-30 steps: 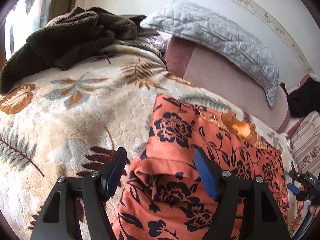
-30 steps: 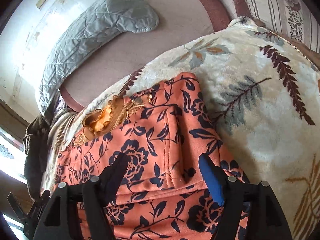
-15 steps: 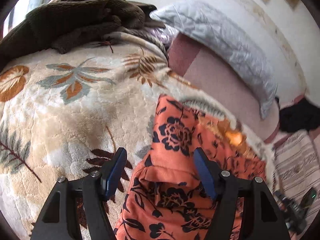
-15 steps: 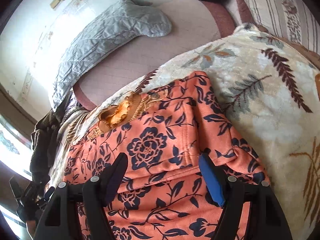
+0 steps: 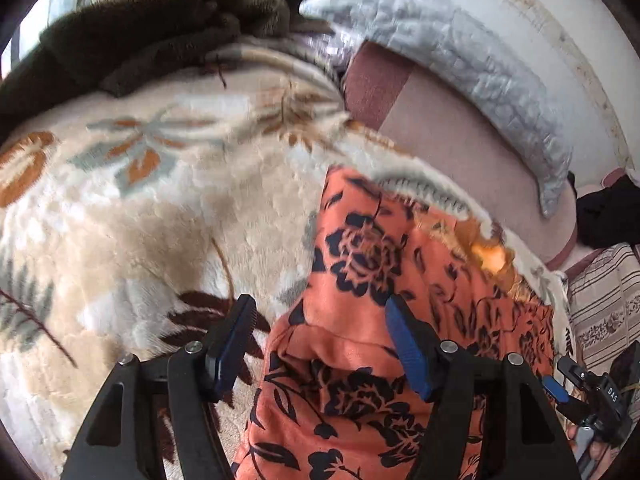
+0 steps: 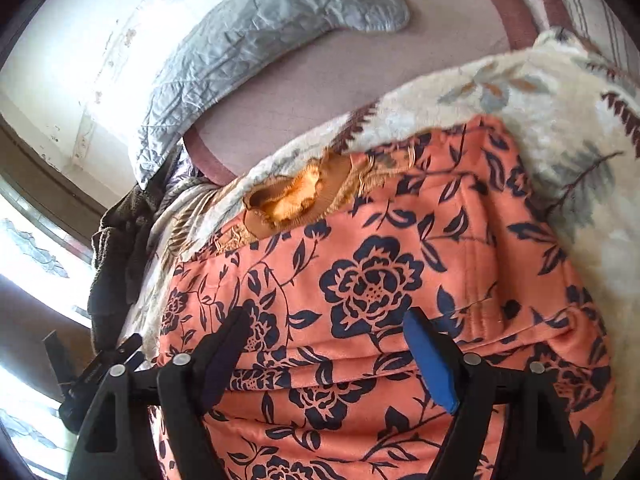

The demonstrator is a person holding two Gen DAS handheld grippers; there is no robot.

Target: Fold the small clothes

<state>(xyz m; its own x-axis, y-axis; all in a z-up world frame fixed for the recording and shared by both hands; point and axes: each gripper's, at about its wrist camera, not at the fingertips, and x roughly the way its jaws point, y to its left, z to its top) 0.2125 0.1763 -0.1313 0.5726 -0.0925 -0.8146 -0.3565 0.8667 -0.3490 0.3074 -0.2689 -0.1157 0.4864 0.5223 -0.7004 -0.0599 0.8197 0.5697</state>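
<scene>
An orange garment with dark blue flowers (image 5: 360, 264) lies spread on a cream floral blanket (image 5: 160, 200). Its near part is folded over onto itself, and its orange-gold collar (image 6: 292, 196) lies at the far side. My left gripper (image 5: 320, 320) is open and empty above the garment's left folded edge. My right gripper (image 6: 326, 332) is open and empty above the folded part (image 6: 372, 280) near the middle. The right gripper also shows at the lower right of the left wrist view (image 5: 596, 396).
A grey quilted pillow (image 5: 460, 64) and a mauve cushion (image 5: 452, 148) lie along the white wall behind. A dark brown knitted heap (image 5: 140, 28) sits at the far left. A black item (image 5: 612, 212) and striped fabric (image 5: 604, 304) are at the right.
Both grippers have drawn back and up from the garment, staying open. The folded edge now lies farther below the jaws, and more of the garment shows in the right wrist view.
</scene>
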